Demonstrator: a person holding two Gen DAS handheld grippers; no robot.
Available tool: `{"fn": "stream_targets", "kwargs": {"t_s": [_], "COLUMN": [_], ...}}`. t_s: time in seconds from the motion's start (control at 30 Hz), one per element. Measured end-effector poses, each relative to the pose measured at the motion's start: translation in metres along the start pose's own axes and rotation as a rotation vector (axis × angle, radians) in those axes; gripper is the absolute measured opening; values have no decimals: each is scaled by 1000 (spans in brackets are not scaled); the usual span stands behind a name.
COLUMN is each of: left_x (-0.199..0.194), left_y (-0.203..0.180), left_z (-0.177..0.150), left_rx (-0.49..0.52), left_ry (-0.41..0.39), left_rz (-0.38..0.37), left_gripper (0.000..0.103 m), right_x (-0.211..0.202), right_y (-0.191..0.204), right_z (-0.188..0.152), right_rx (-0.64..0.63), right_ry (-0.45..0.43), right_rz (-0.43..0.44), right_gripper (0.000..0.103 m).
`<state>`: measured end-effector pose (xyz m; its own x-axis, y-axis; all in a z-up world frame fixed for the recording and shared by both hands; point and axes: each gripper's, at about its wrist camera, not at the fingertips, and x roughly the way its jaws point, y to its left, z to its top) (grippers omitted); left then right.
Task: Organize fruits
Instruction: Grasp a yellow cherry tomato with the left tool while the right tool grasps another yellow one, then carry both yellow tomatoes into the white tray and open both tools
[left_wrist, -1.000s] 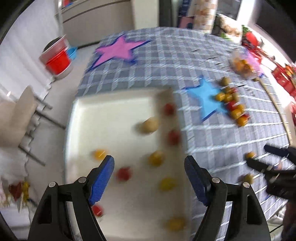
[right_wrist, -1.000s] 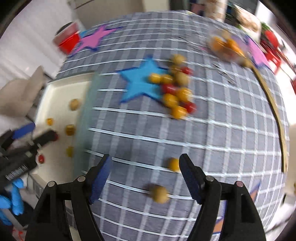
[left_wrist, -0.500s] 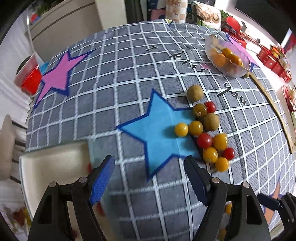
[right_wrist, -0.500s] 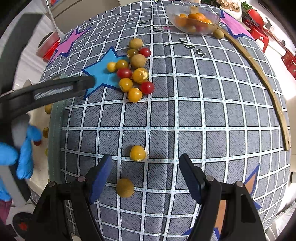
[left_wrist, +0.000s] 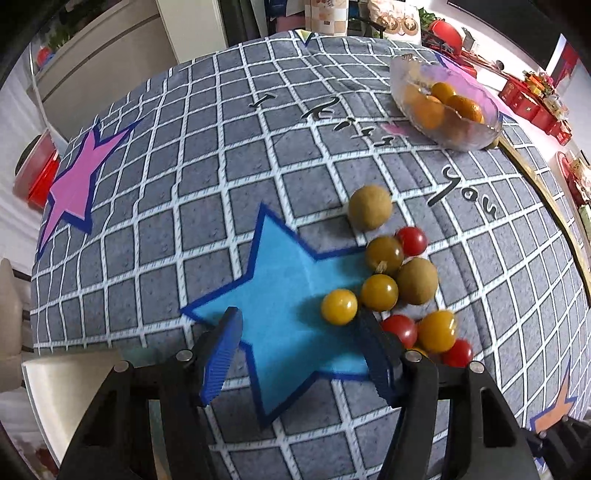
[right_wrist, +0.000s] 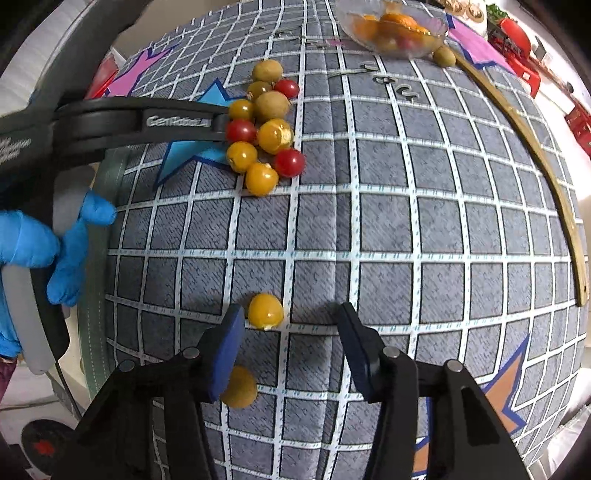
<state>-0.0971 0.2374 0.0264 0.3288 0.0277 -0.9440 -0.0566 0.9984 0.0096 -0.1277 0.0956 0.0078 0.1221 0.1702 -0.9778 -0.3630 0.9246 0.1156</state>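
The left hand-held gripper (left_wrist: 299, 354) is hanging low over the blue star (left_wrist: 284, 321) printed on the grey checked cloth of the worktop (left_wrist: 207, 155), its jaws spread wide and holding nothing. A yellow cherry tomato (left_wrist: 339, 306) is sitting just beyond its right fingertip, at the near-left edge of the fruit cluster (left_wrist: 399, 280). That cluster is lying at the star's right point: round brownish fruits, yellow tomatoes and red ones, all touching or nearly so. Far to the right, a clear glass bowl (left_wrist: 445, 107) is holding orange fruits, and a small olive-coloured fruit (right_wrist: 444, 56) is resting just beside it. At the near-left corner, the pale rim of a white tray (left_wrist: 70, 380) is showing.

The right hand-held gripper (right_wrist: 290, 350) is also gaping wide with nothing in it, hovering over the near part of the cloth. A lone yellow tomato (right_wrist: 265, 311) is lying just off its left fingertip, apart from the cluster, and a tan fruit (right_wrist: 239, 387) is peeking out partly behind that same finger. A blue-gloved hand (right_wrist: 48, 243) is gripping the left tool's handle.
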Motion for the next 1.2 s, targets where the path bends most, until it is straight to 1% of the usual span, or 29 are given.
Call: {"fn": "stream_targets", "kwargs": {"t_s": [0.07, 0.2, 0.23, 0.27, 0.3, 0.33, 0.37, 0.4, 0.47, 0.53, 0.67, 0.73, 0.87, 0.93, 1.03, 1.2], "left_x": [1, 2, 1, 0, -1, -2, -2, -3, -3, -5, -17, -27, -48, -59, -76, -99], "left_y": [0, 1, 0, -2, -3, -6, -8, -12, -16, -14, -4, 5, 18, 28, 49, 87], "left_z": [4, 9, 9, 8, 8, 8, 7, 6, 6, 4, -4, -9, -25, -37, -55, -94], "left_rx": [-2, -4, 5, 15, 19, 21, 25, 29, 25, 2, -43, -53, -72, -102, -182, -289], "left_ry": [-6, -6, -9, -12, -13, -13, -13, -14, -10, -2, -8, -22, -49, -61, -74, -83], "left_rz": [3, -12, -9, -10, -20, -30, -37, -37, -44, -66, -88, -86, -69, -60, -39, 16], "left_gripper": [66, 53, 51, 45, 37, 33, 21, 20, 20, 20, 20, 20, 20, 20, 20, 20], "right_x": [1, 5, 6, 7, 8, 9, 10, 11, 11, 8, 2, 0, -4, -9, -17, -23], "right_y": [3, 12, 13, 15, 19, 24, 26, 27, 25, 16, 10, 9, 3, 5, 5, 25], "right_z": [0, 3, 3, 3, 3, 3, 2, 0, -2, -3, -2, -3, 1, 2, 6, 18], "right_rx": [-21, -45, -51, -56, -62, -68, -71, -72, -57, -21, -1, 2, -1, -8, -24, -65], "right_ry": [-6, -11, -13, -14, -15, -16, -17, -16, -17, -29, -48, -47, -49, -53, -56, -53], "right_rz": [-11, -32, -39, -47, -55, -59, -55, -47, -26, 26, 60, 69, 83, 90, 94, 112], "right_gripper": [53, 49, 46, 43, 42, 35, 24, 20, 20, 20, 20, 20, 20, 20, 20, 20]}}
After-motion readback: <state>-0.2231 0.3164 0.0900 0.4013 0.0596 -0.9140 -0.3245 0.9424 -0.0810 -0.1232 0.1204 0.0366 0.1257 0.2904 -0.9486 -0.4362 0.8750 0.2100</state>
